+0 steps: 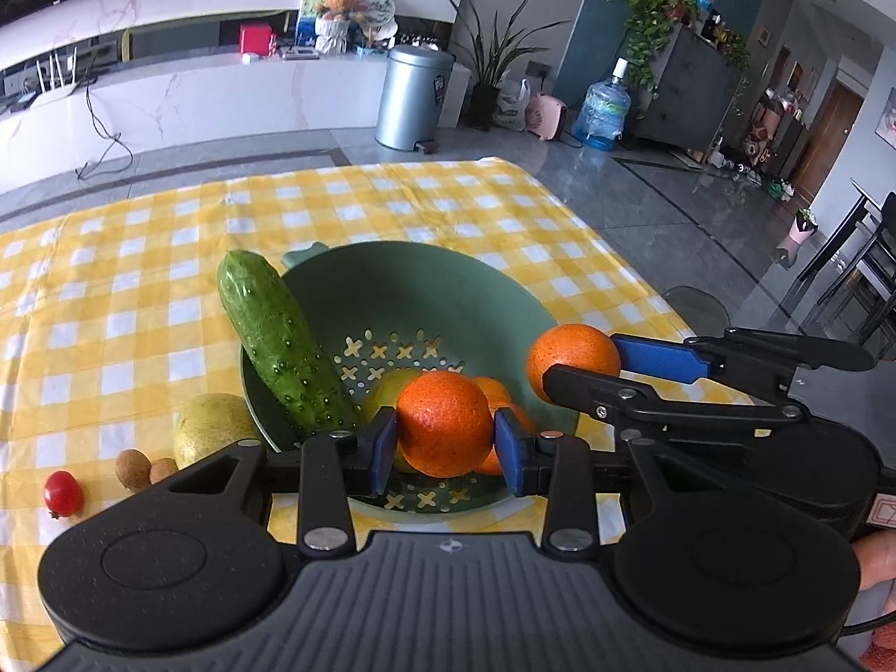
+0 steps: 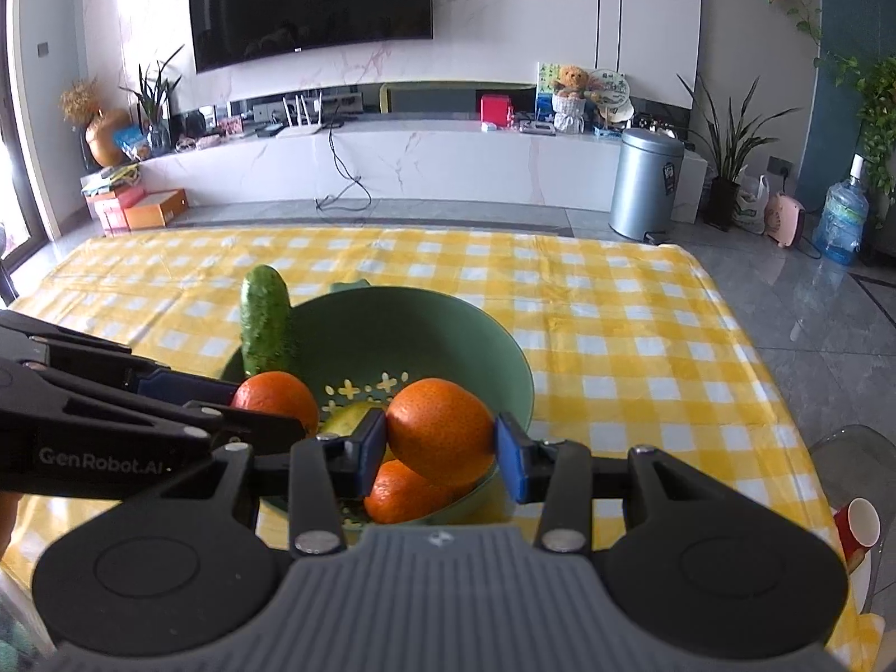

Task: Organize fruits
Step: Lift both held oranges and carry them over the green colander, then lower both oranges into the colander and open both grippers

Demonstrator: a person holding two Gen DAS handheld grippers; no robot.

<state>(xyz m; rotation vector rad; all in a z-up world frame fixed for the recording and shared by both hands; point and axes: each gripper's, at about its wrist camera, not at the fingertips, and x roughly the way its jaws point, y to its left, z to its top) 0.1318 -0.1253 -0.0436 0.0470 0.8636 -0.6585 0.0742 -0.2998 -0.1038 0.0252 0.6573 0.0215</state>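
My left gripper (image 1: 445, 442) clamps one orange (image 1: 445, 423) over the green colander (image 1: 392, 274); my right gripper (image 2: 439, 445) clamps a 2nd orange (image 2: 439, 431) above its near rim. Inside: cucumber (image 1: 280, 341) leaning on the wall, 3rd orange (image 2: 406, 495) at the bottom. Outside, on the yellow check cloth (image 1: 140, 291): cherry tomato (image 1: 63, 494).

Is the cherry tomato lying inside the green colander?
No, the cherry tomato lies on the checked tablecloth outside the green colander, beside two small brown fruits.
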